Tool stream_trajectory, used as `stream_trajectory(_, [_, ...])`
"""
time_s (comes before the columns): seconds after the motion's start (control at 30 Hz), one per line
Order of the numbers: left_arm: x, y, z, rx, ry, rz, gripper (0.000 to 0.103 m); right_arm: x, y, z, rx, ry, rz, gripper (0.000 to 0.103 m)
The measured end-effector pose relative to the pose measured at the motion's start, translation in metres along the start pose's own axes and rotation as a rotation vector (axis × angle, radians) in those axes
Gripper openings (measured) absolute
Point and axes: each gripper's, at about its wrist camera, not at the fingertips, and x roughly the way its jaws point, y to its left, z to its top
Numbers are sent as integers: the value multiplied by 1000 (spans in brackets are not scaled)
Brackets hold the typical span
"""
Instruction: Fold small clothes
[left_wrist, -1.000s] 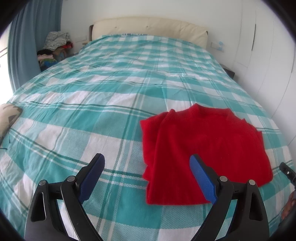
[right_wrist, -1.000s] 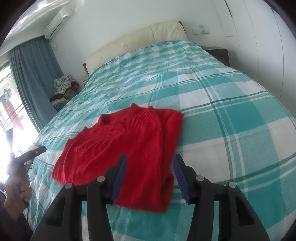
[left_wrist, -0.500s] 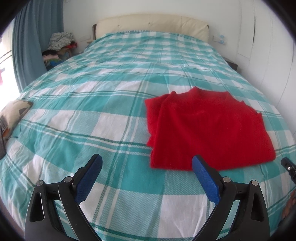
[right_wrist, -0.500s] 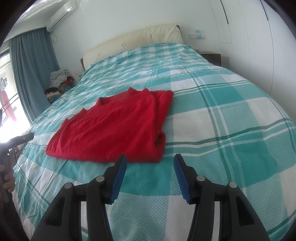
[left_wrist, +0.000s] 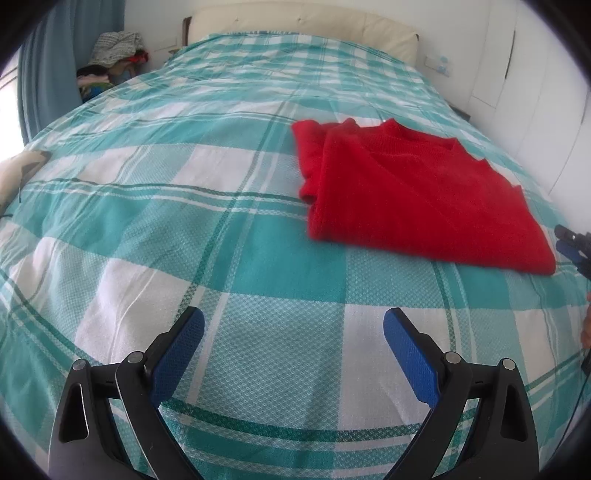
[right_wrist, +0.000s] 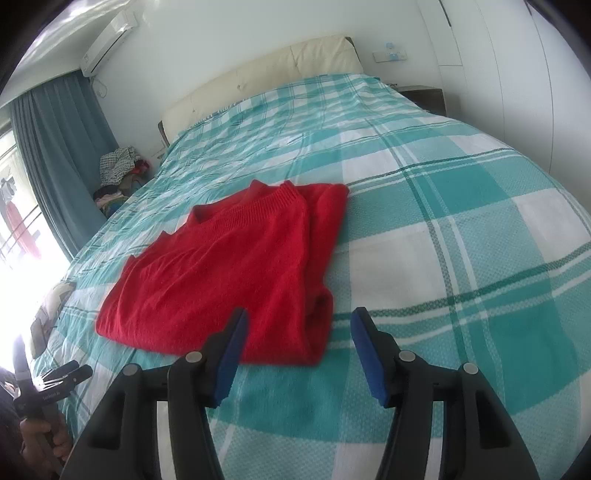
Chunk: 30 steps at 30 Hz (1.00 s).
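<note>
The sweater (left_wrist: 417, 192) lies flat on the bed (left_wrist: 207, 206), partly folded, one side turned in over the body; collar toward the headboard (left_wrist: 303, 22), hem toward the grippers.

Left gripper (left_wrist: 293, 332): jaws wide apart, nothing between them but bare checked cover; the sweater sits ahead of the fingers and off to their right, well apart from both pads; the near hem corner lies ahead of the right finger (left_wrist: 410, 354), not touching it; the left finger (left_wrist: 177, 350) stands over a white square of the cover.

Right gripper (right_wrist: 297, 332): jaws stand at a middling gap and have just been opening; no cloth is pinched between them. The left finger (right_wrist: 231, 347) overlaps the sweater's near hem in the picture; whether it touches the cloth cannot be told. The right finger (right_wrist: 365, 350) stands just clear of the folded corner, over the cover; the corner of the hem lies ahead of the gap, slightly to its left.

From the right wrist view, the left gripper shows at the lower left edge, held in a hand (right_wrist: 40, 443); from the left wrist view, the tip of the right gripper shows at the right edge, just beside the sweater's hem corner.

Beyond the fingers: a curtain (right_wrist: 62, 155) to the far left; a heap of clothes (right_wrist: 118, 170) beside the headboard; an air conditioner (right_wrist: 109, 40) high on the wall.
</note>
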Motion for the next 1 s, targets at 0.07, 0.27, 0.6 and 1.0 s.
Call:
stream_trajectory(0.07, [-1,2,1,-7,6,-6,98,20,-10,22,50,28,20,59])
stream_trajectory(0.27, [-11,13,10,-34,-4,-25,98,90,-16,52,116,227,79,59])
stream_trajectory(0.6, [-33,56,28,-111,-42,0,98,91,70,87,134,283,63,9])
stream_trajectory(1.0, [-28,96,32,-204,-29,37,98,183,285,55,3,341,75,9])
